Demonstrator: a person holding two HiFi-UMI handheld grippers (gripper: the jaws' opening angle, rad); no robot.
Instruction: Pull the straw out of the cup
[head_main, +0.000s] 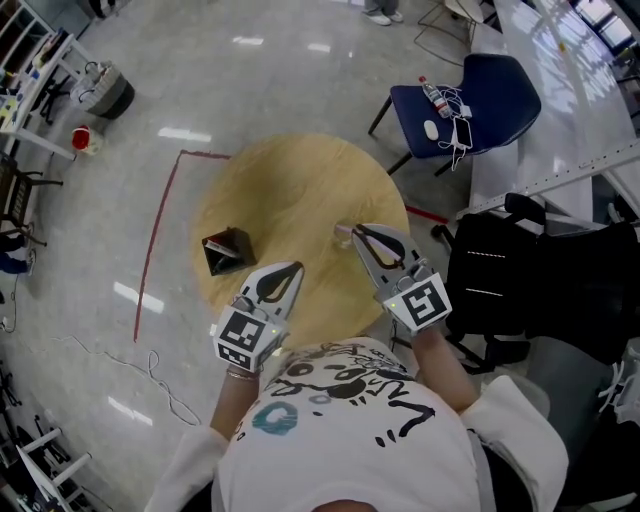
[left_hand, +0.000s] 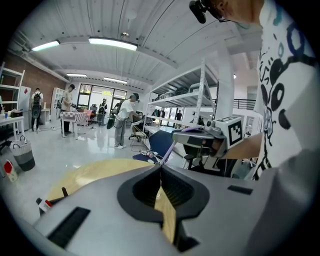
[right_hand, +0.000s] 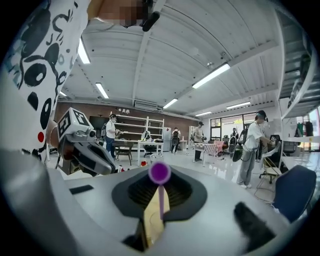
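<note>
The right gripper (head_main: 360, 232) grips the purple straw (right_hand: 160, 172), so lift straight up, without tilting, from the cup (head_main: 343, 237) below its tips; the left gripper (left_hand: 161, 169) is closed and empty.

Right tool (right_hand: 158, 186) hides lower end of straw (right_hand: 160, 200).

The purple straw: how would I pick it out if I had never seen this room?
Start at the round pale wooden table in the middle of the room; over its right side hangs the right gripper. The thin purple straw is pinched between that gripper's shut jaws. It is the only purple thing there, unlike the black wedge-shaped object on the table's left.
</note>
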